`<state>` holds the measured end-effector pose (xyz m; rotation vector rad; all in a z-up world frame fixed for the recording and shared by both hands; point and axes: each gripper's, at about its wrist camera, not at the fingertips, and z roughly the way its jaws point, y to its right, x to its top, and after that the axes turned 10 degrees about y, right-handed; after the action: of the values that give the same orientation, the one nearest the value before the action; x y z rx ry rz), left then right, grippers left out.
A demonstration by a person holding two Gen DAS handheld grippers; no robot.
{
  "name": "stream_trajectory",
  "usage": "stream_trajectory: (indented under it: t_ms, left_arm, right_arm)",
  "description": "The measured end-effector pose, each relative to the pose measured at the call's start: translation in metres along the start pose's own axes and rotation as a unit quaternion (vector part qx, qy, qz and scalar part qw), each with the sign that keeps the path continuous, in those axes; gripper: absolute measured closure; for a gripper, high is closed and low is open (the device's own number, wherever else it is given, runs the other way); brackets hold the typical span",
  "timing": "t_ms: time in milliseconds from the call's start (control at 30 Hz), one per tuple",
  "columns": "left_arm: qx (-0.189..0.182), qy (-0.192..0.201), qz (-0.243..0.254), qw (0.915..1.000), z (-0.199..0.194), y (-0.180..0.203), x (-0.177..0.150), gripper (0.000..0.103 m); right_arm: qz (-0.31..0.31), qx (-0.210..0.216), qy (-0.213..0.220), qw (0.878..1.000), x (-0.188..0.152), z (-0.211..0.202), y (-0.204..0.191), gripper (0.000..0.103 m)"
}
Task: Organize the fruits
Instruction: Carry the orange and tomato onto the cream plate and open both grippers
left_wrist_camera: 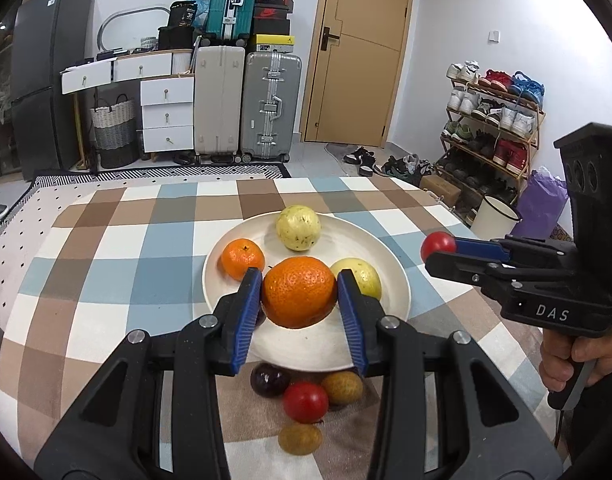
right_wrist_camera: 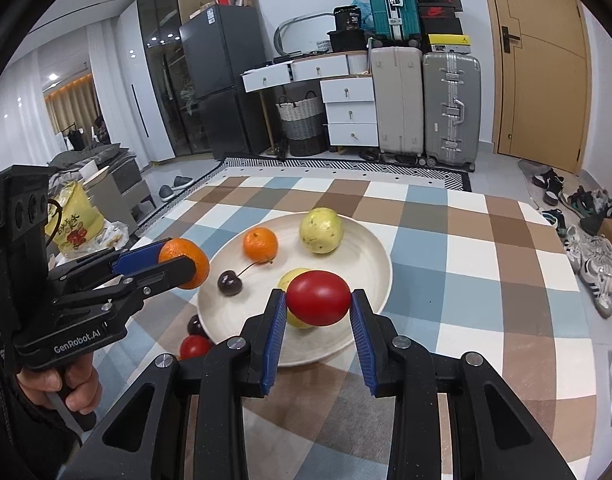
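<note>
My left gripper (left_wrist_camera: 299,294) is shut on a large orange (left_wrist_camera: 299,297) and holds it above the near part of the cream plate (left_wrist_camera: 390,258). My right gripper (right_wrist_camera: 318,300) is shut on a red tomato (right_wrist_camera: 318,298) above the plate's (right_wrist_camera: 370,256) near right side. On the plate lie a small mandarin (left_wrist_camera: 242,258), a pale yellow guava (left_wrist_camera: 297,227), a second yellow fruit (left_wrist_camera: 364,276) and a dark cherry (right_wrist_camera: 229,282). Off the plate, on the checked cloth, lie a dark cherry (left_wrist_camera: 269,379), a red tomato (left_wrist_camera: 306,402) and two brownish-yellow fruits (left_wrist_camera: 343,387).
The checked tablecloth (left_wrist_camera: 105,264) covers the table. The right gripper's body (left_wrist_camera: 546,280) hangs over the table's right edge; the left one (right_wrist_camera: 65,300) stands at the left. Suitcases (left_wrist_camera: 245,104), drawers and a shoe rack (left_wrist_camera: 494,128) stand behind.
</note>
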<state>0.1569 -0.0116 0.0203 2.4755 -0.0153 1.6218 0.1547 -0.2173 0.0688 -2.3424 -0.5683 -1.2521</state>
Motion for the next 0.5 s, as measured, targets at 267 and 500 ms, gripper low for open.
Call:
stream_trajectory:
  t_ms: [267, 500]
  left_arm:
    - [0.004, -0.019, 0.008, 0.9998, 0.032, 0.002, -0.004, 0.067]
    - [0.013, -0.032, 0.010, 0.9994, 0.050, -0.002, -0.011, 0.067]
  right_arm:
    - [0.013, -0.018, -0.013, 1.000, 0.008, 0.023, 0.011, 0.070]
    - [0.023, -0.028, -0.030, 0.999, 0.005, 0.047, 0.019, 0.070]
